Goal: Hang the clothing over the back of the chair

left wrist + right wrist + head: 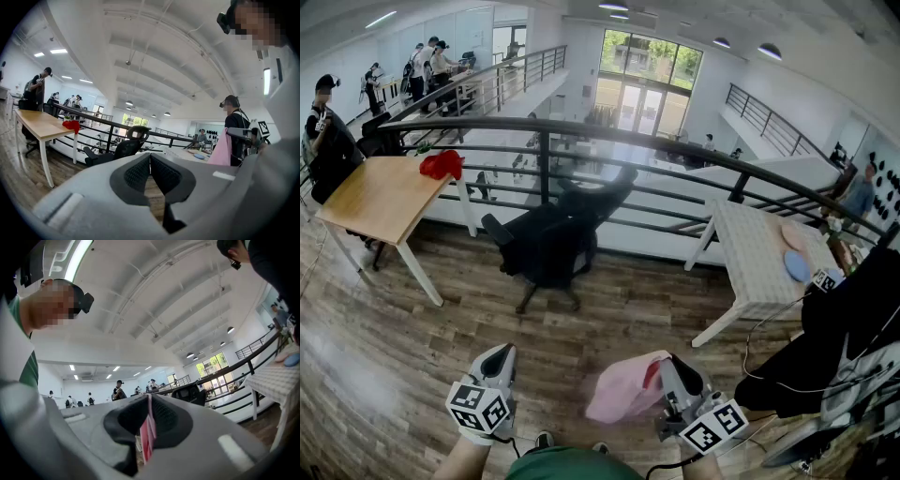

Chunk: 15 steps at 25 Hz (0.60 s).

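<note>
A pink garment (622, 388) with a red edge hangs from my right gripper (664, 373), low in the head view. That gripper is shut on a fold of the cloth (148, 430), which shows pink and red between its pads. My left gripper (498, 356) is beside it to the left, shut with nothing in it (149, 159). The left gripper view also catches the pink garment (220, 150) at its right. The black office chair (551, 236) stands ahead near the railing, well apart from both grippers, its back (137, 133) toward the rail.
A dark metal railing (581, 131) runs behind the chair. On the left a wooden table (380, 197) carries a red object (442, 164). A white table (759, 258) with plates stands on the right, a black-draped stand (844, 328) nearer. People stand far left.
</note>
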Available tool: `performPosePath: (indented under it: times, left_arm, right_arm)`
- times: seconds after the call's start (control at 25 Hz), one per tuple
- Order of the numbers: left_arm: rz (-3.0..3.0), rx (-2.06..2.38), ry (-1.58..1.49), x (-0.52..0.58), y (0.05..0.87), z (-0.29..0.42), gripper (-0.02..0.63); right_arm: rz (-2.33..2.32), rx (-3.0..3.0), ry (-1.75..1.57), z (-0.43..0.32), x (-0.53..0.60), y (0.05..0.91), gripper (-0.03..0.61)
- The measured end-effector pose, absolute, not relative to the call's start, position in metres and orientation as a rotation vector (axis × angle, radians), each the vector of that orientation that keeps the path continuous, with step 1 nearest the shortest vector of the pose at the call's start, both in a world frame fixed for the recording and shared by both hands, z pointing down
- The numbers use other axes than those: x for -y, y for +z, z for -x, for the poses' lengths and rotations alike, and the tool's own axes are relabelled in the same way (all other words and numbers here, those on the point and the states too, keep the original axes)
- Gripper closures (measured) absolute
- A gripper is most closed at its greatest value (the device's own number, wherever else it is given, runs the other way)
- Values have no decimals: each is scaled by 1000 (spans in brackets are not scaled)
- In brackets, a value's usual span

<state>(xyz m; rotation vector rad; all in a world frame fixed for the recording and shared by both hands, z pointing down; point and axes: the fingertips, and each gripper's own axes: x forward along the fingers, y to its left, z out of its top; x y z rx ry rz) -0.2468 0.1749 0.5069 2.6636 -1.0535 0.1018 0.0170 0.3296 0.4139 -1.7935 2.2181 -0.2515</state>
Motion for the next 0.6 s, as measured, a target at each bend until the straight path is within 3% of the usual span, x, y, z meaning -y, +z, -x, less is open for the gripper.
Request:
performPosePath:
  times: [0.6]
  left_arm:
    - [-2647, 1174, 126, -212, 492, 229, 601]
  right_arm:
    - [1802, -2177, -234, -83, -344, 413, 552]
